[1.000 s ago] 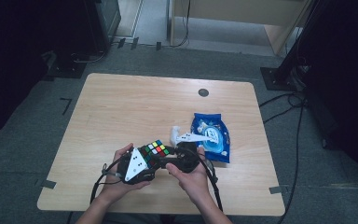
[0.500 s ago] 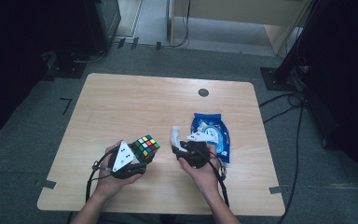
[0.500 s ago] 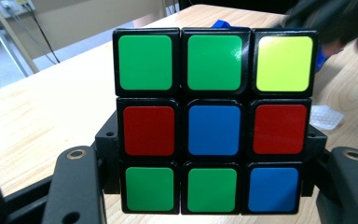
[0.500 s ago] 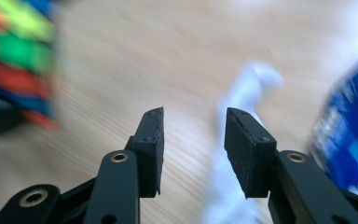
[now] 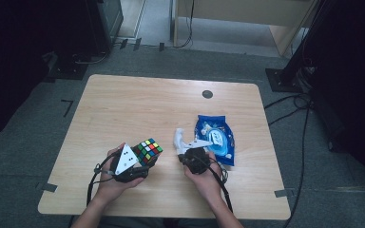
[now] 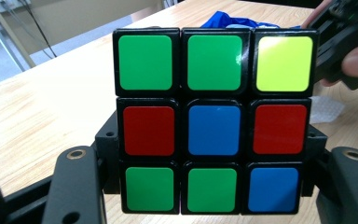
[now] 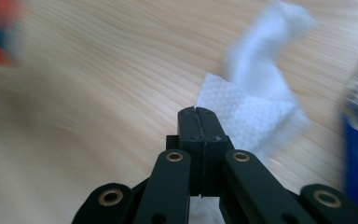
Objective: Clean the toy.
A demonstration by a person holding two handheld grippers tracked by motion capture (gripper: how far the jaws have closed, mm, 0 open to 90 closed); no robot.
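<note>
Cube [image 6: 214, 121] is held clamped in the left gripper [image 5: 140, 164], raised just left of the blue pack [image 5: 215, 138]; the right gripper [image 7: 198, 113] has just been closing and its jaws are seen pressed together at the edge of the wipe [image 7: 254, 107]. Whether the tissue is pinched cannot be told. Step judged: fetching the wipe for cleaning the cube; next, a lift to confirm the grip, then a carry toward the cube.

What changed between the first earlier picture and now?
The hands parted: the right gripper left the cube and came down beside the white wipe, its jaws just closing, now shut with the wipe's edge at their tips. The left gripper kept its clamp on the cube. The blue packet stayed put.
</note>
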